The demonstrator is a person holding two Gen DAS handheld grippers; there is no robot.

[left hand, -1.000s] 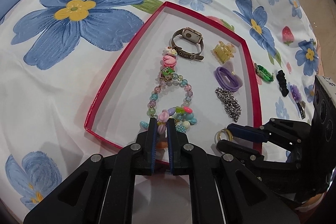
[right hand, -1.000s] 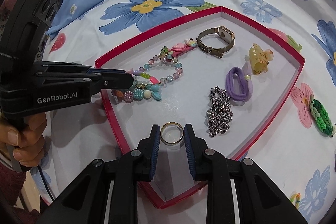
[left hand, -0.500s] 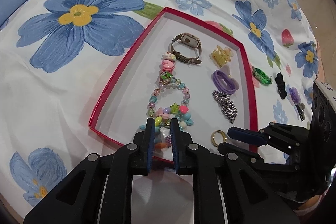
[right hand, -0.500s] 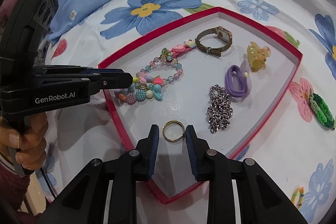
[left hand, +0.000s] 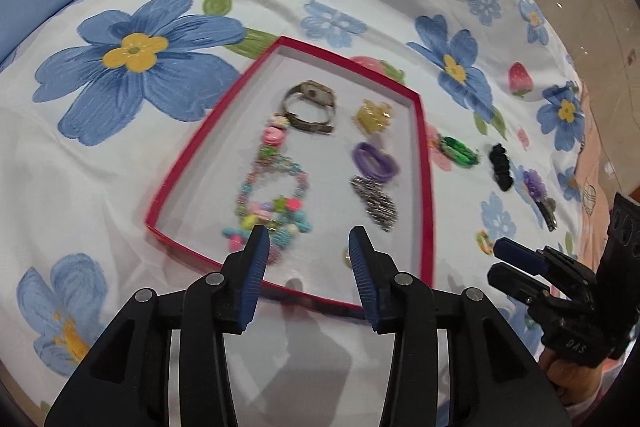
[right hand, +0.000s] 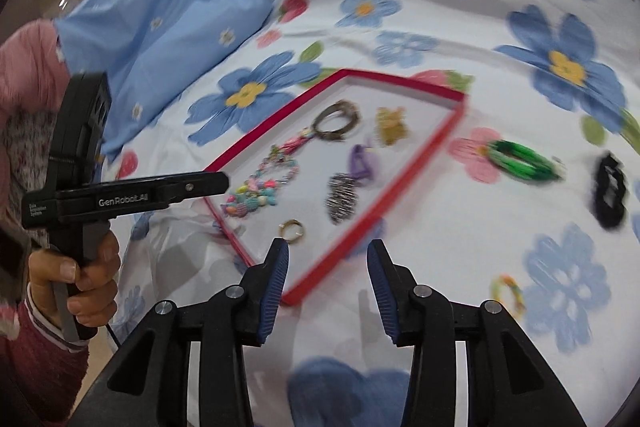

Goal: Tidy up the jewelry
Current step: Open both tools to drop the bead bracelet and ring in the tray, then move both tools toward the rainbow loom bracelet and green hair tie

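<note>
White bedsheet (left hand: 120,187) with big blue flowers lies under everything, soft and a little wrinkled, and on it stands the flat red box (left hand: 425,163) with a low rim and a white bottom. My left gripper (left hand: 306,259) and my right gripper (right hand: 327,271) have both just been opening; their blue ribbed pads stand apart and nothing is between them. Inside the box lie a bead bracelet (left hand: 272,199), a watch (left hand: 310,105), a yellow clip (left hand: 372,115), a purple tie (left hand: 374,159), a steel chain (left hand: 376,205) and a gold ring (right hand: 291,229).

Still outside, on the sheet to the right of the box, are a green band (right hand: 520,159), a black scrunchie (right hand: 610,189) and a small yellow loop (right hand: 508,293). They lie ahead of my right fingers and to their right, so I judge the right hand is nearer. The green band is woven and rubbery; its long axis runs almost across my view, so the jaws should cross its short side. The scrunchie is soft and will squash.
</note>
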